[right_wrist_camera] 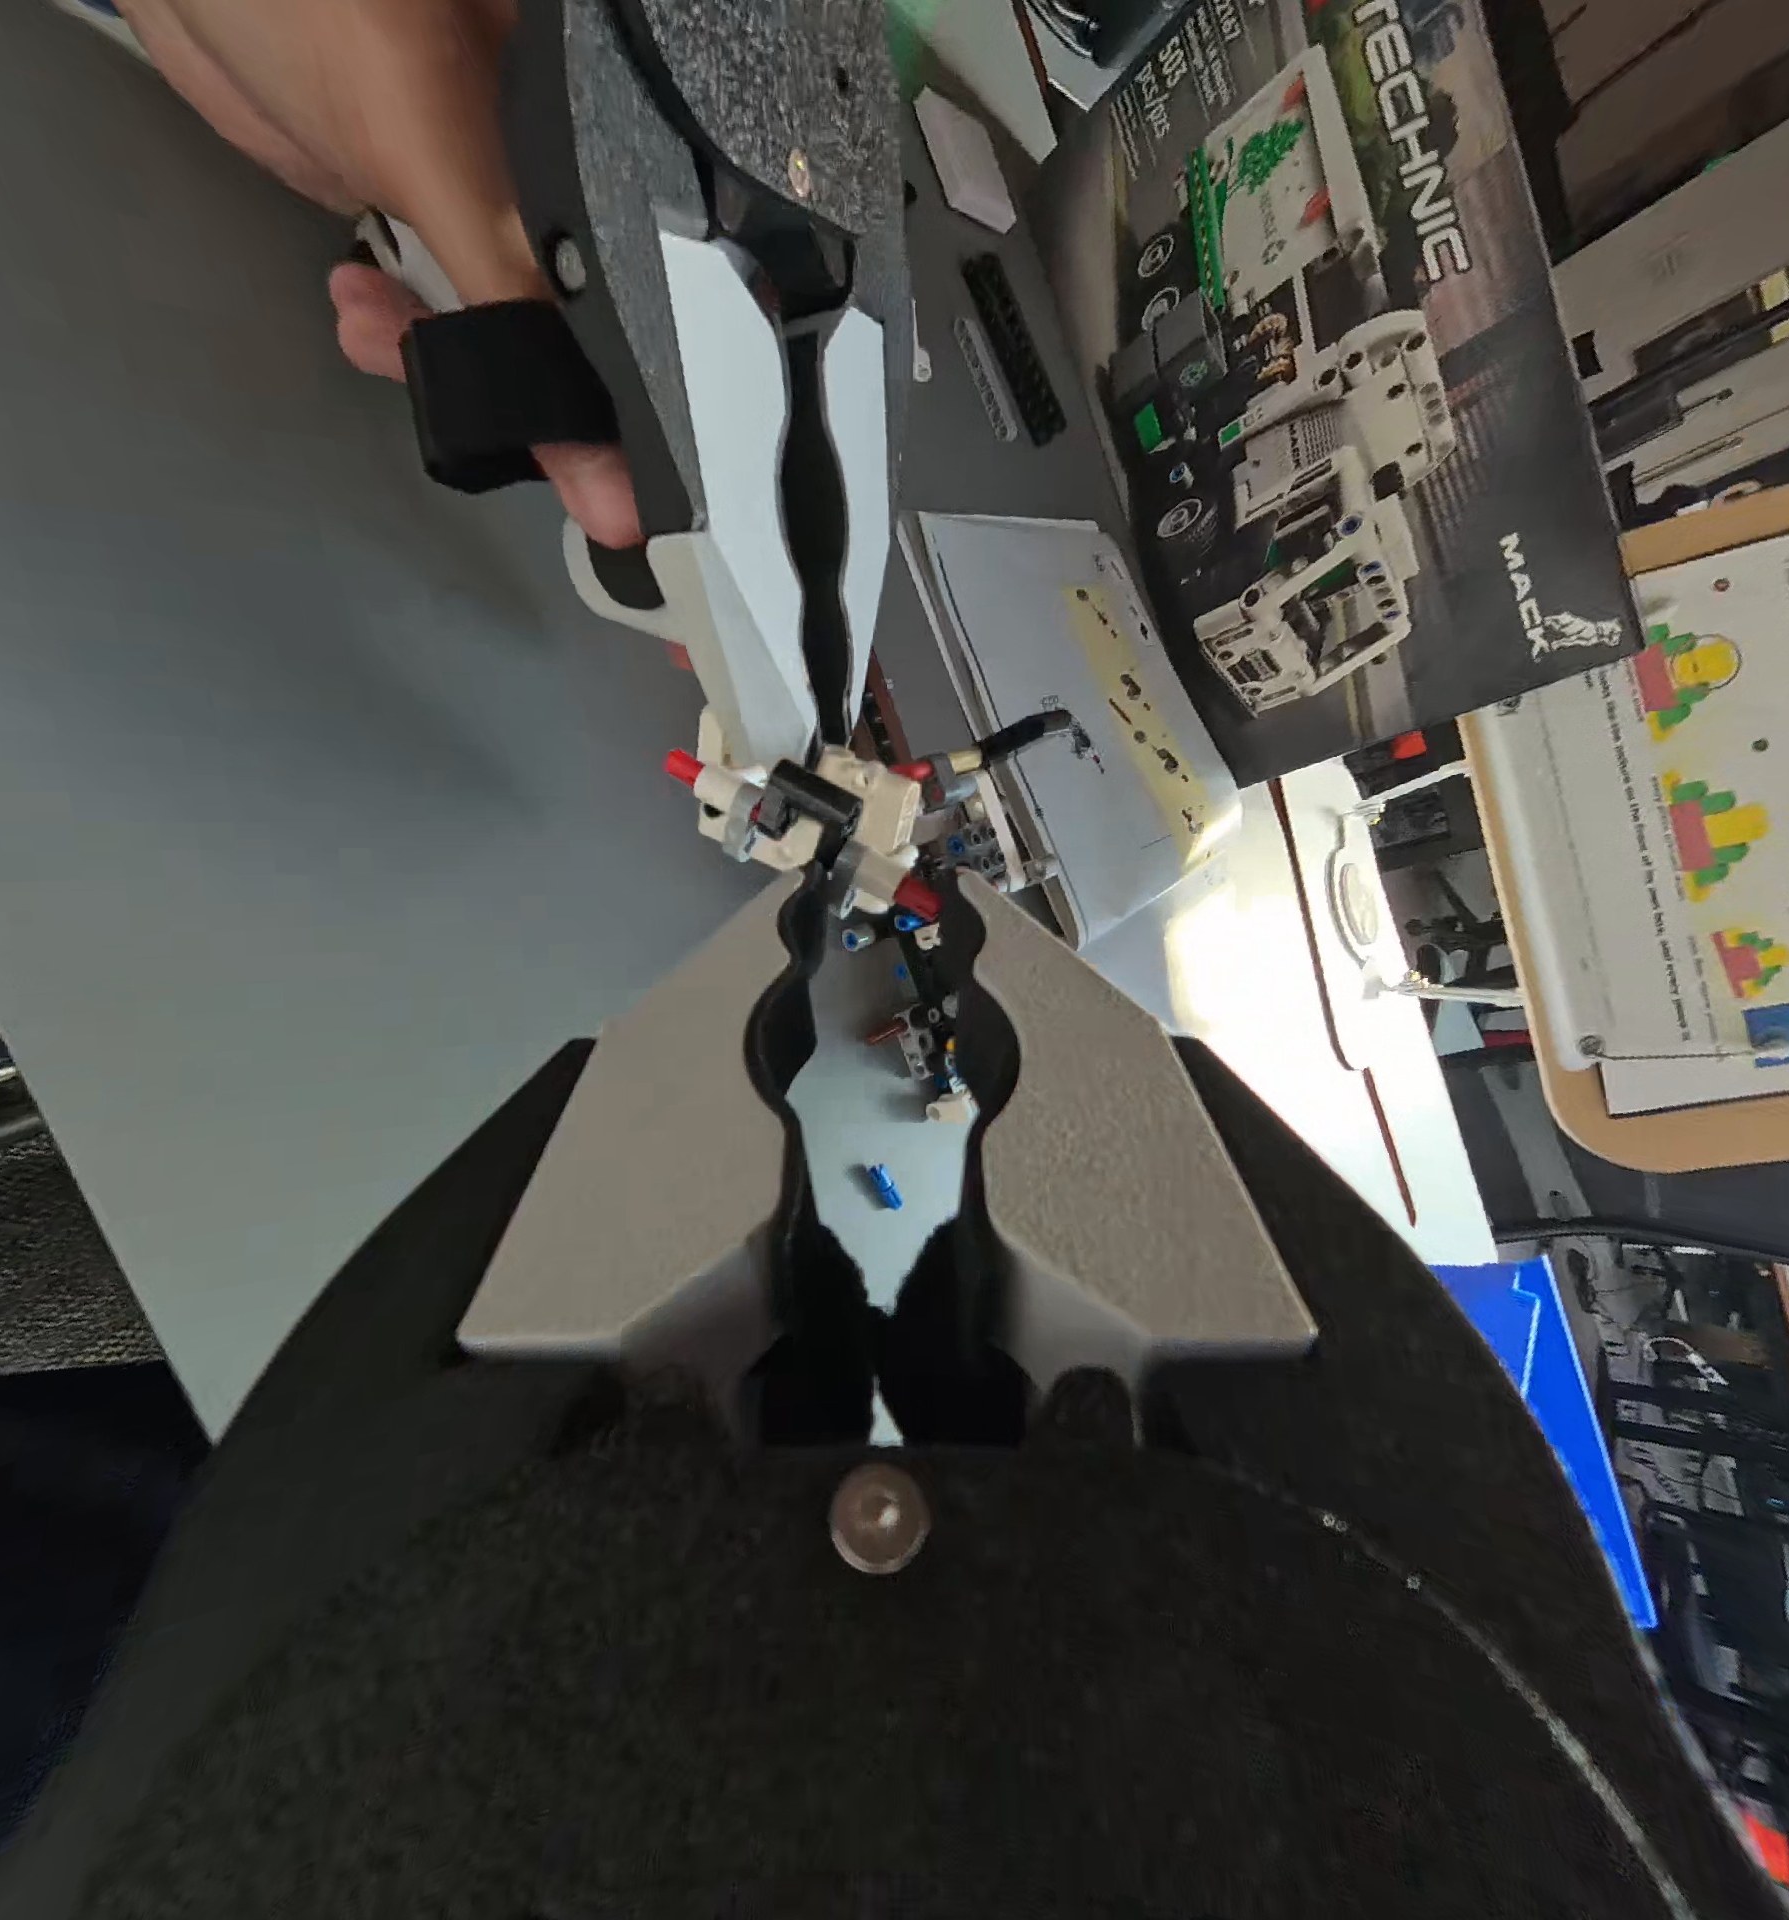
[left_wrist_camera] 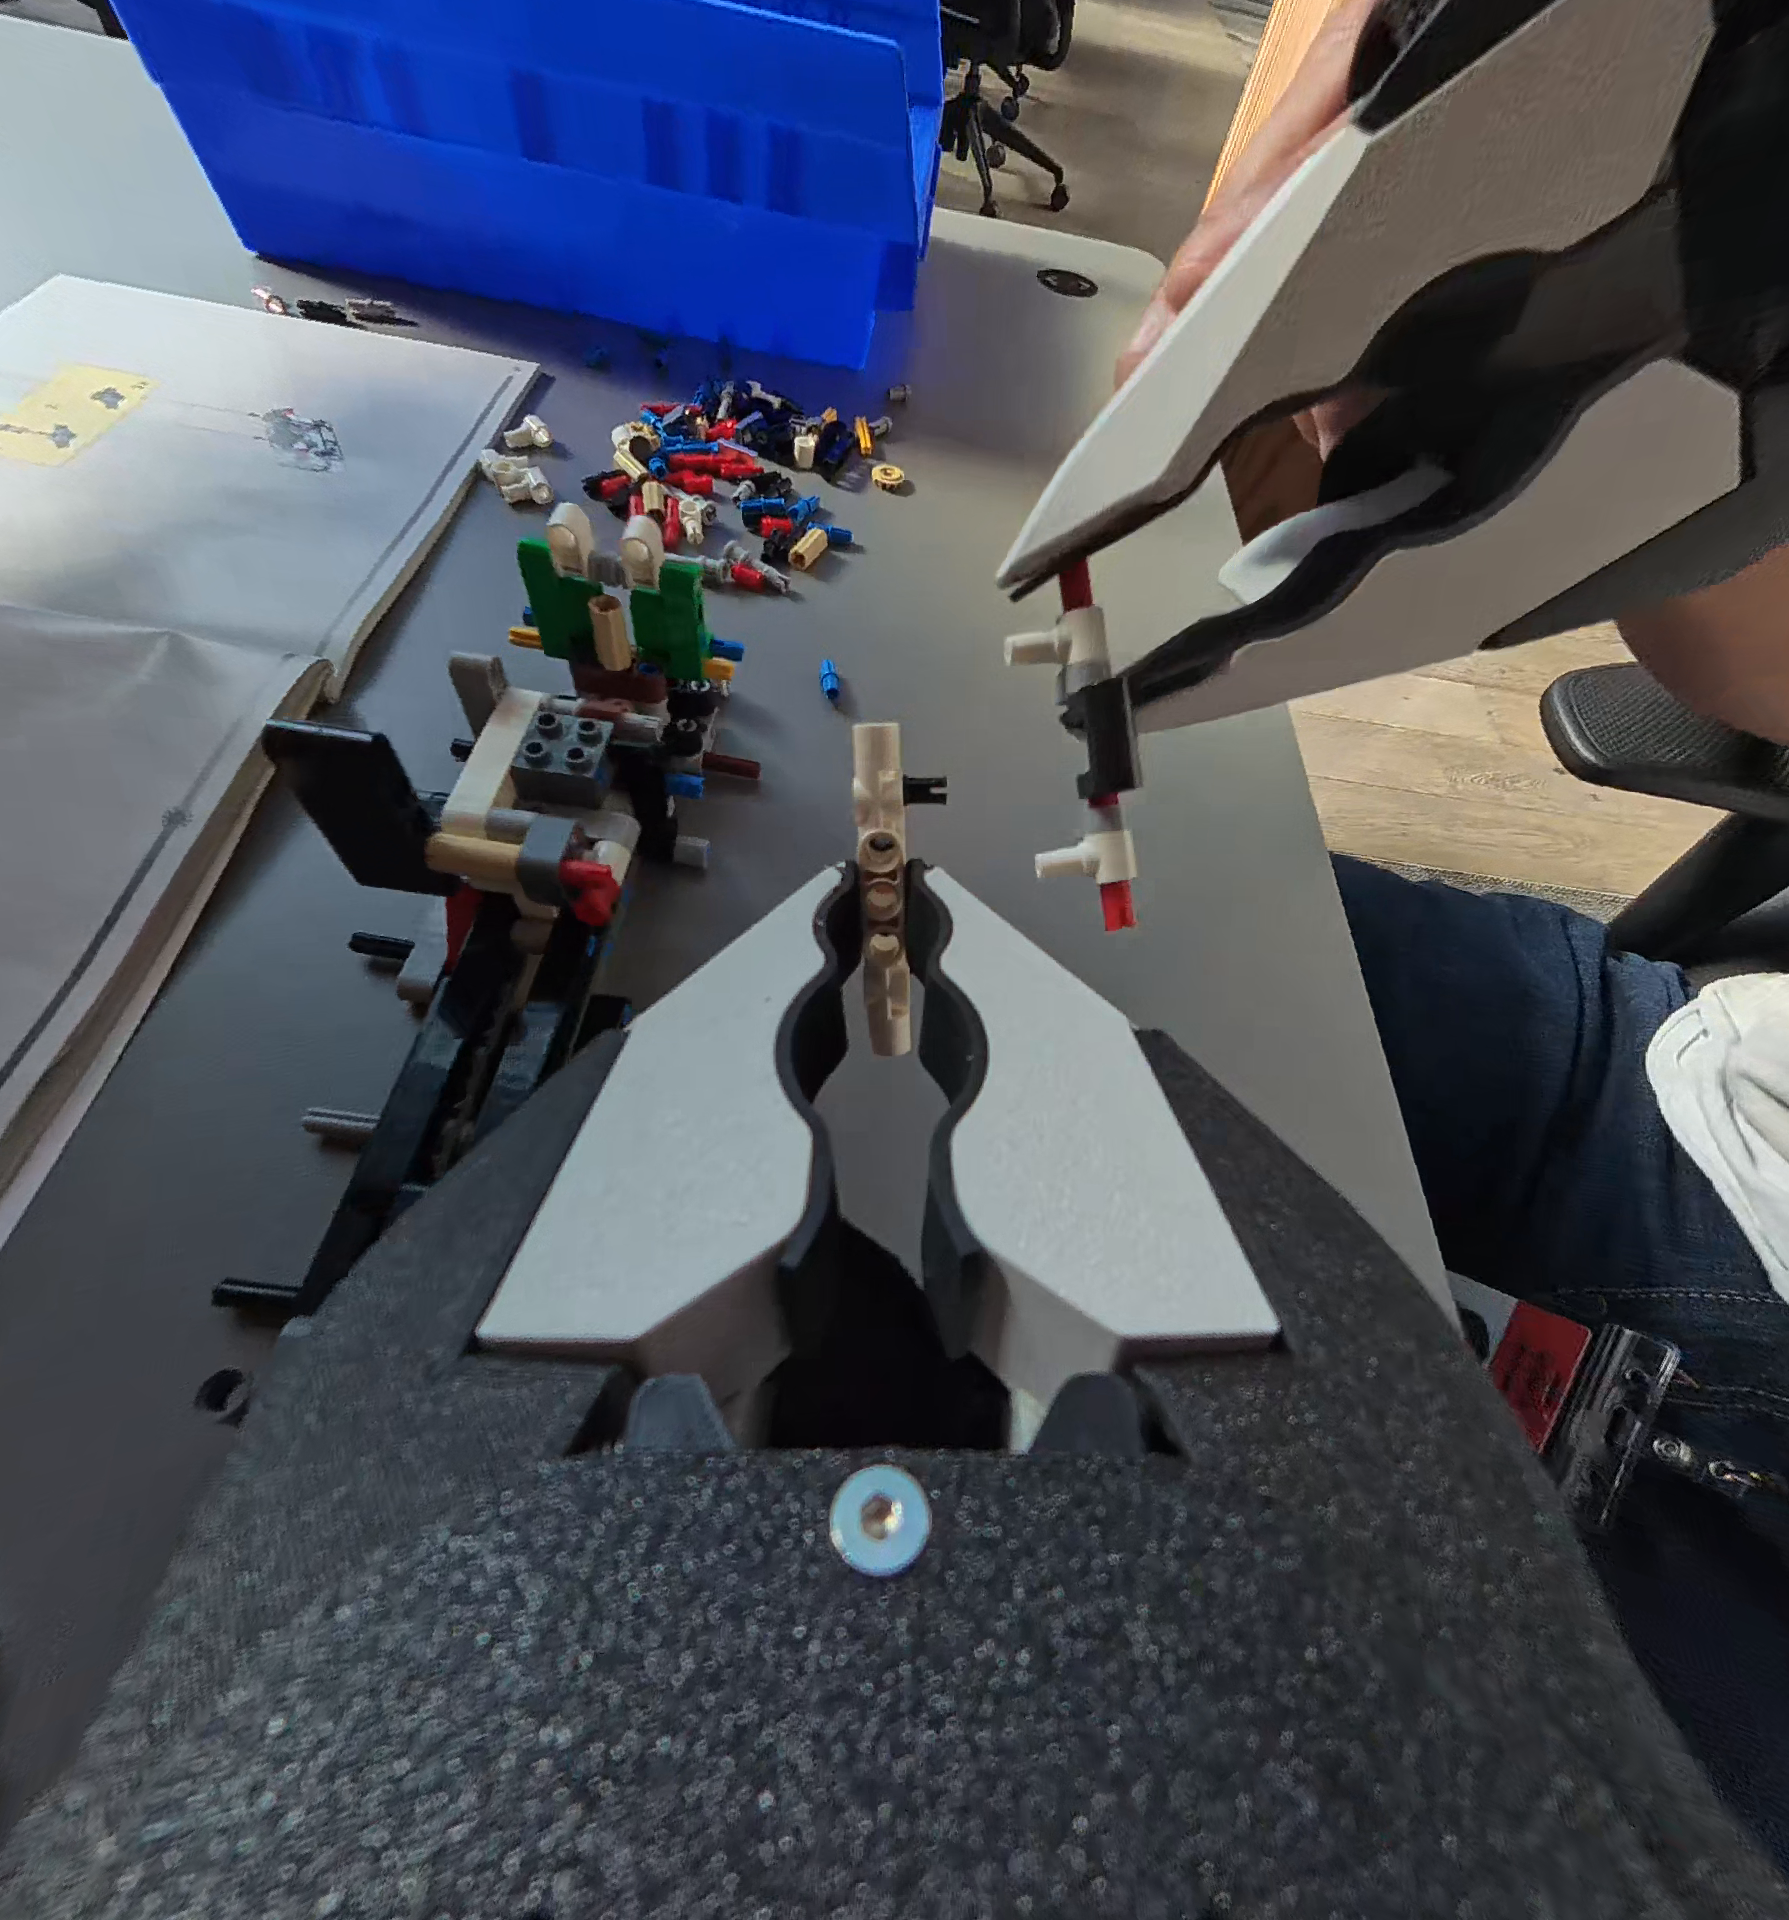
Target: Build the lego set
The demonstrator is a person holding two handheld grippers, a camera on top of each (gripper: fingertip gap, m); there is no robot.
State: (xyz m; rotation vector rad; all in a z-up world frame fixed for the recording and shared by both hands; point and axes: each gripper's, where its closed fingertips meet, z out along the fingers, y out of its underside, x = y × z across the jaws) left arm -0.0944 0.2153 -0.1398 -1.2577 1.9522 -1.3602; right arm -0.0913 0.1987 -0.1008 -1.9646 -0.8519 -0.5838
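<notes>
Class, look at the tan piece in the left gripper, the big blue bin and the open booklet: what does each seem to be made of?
Tan piece: likely hard moulded plastic, smooth, with neat round holes. Blue bin: apparently rigid plastic, ribbed walls with a slight sheen. Open booklet: paper, matte printed pages stacked along the edge.

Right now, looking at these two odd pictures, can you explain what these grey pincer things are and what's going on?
These are two hand-held gripping tools; a person holds one in each hand, and each carries a camera looking along its fingers. One picture comes from the left tool, which pinches a tan connector piece. The other comes from the right tool, which holds a red axle assembly with white and black connectors. On the dark table lie a half-built model, loose small parts, an open booklet and a blue bin.
</notes>
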